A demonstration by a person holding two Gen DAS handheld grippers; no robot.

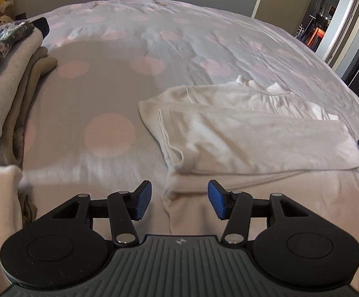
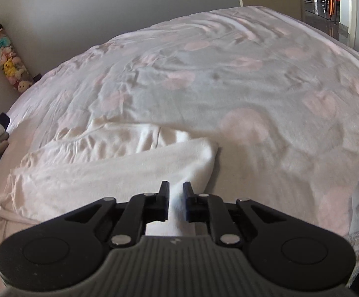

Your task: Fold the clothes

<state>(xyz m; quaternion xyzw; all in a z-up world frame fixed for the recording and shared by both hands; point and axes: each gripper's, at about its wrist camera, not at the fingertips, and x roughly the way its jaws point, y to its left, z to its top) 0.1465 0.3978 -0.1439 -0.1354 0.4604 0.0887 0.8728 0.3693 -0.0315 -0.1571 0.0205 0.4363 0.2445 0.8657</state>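
Across the bed (image 1: 179, 37) lies a pale cover with large pink dots, and a grey wall stands behind it. On the near part of this bed we see the cream garment (image 1: 241, 128), already doubled: one layer is folded over another, with a seam edge on its left side and a wider layer under it toward us. At the left edge of the bed a stack of folded clothes (image 1: 9, 74) rests, well apart from the garment.

Our left gripper (image 1: 179, 199) hovers just above the near left edge of the garment. Its blue pads stand wide apart and nothing is between them. Our right gripper (image 2: 175, 204) has its fingers nearly closed on a strip of the cream garment (image 2: 105, 170), which runs up between them from the folded part.

We judge that we are in the middle of a fold on this garment: the right side is held, the left side is free. Whether the right gripper is carrying this edge over or is about to let go of it after laying it down, we cannot settle from these views.

If the fold goes on, the left gripper needs to come down on the near left edge and close on it, so both corners move together and the layers stay aligned. The cloth is soft and creases easily, so a slow, level motion seems wise.
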